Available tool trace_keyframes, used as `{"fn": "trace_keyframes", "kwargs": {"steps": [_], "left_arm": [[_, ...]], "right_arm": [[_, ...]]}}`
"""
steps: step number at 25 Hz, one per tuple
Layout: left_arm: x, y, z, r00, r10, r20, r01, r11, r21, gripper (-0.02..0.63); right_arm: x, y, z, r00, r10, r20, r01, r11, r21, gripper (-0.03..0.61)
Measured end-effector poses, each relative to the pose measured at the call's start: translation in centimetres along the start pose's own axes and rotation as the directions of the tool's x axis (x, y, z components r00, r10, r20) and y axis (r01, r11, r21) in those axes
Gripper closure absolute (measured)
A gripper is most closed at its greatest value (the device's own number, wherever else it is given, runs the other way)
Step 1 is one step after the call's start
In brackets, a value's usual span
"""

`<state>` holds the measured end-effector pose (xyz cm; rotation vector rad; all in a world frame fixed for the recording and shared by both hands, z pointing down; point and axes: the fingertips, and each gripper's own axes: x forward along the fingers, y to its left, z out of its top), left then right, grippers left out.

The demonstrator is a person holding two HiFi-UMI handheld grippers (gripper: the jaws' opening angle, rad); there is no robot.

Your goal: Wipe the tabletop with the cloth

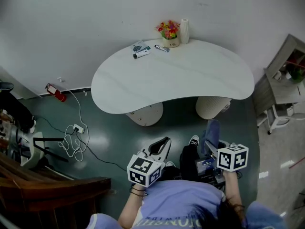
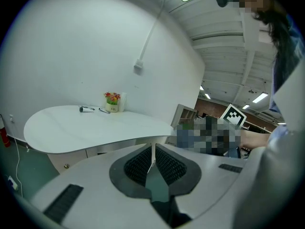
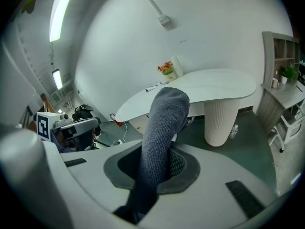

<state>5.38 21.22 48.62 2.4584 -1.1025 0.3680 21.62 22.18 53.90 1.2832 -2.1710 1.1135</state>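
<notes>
Grey knitted cloth [image 3: 162, 128] stands up out of the right tongs [image 3: 163, 162], which are clamped on it. Cloth and tongs hang over the green floor [image 1: 109, 137], short of the near edge of the white bench [image 1: 190, 75]. The left tongs [image 2: 152, 162] are closed on nothing, pads pressed together, and are also off the bench. Along the bench's far edge sit a small flower pot [image 1: 169, 32], what looks like a white paper roll [image 1: 184, 30], a tube [image 1: 141, 54] and a pen [image 1: 161, 48].
</notes>
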Motion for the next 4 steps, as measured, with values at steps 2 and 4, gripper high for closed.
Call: {"fn": "trace_keyframes", "kwargs": {"steps": [2,4], "left_arm": [[-0.05,0.25,-0.10,1.000,0.003,-0.001,-0.003,1.000,-0.004,0.595],[-0.12,0.48,-0.18,1.000,0.004,-0.002,-0.004,1.000,-0.007,0.595]], "right_arm": [[0.40,0.23,-0.34,1.000,0.009,-0.019,-0.009,1.000,-0.007,0.517],[0.73,0.49,-0.65,0.999,0.019,-0.033,-0.019,1.000,-0.006,0.517]]}}
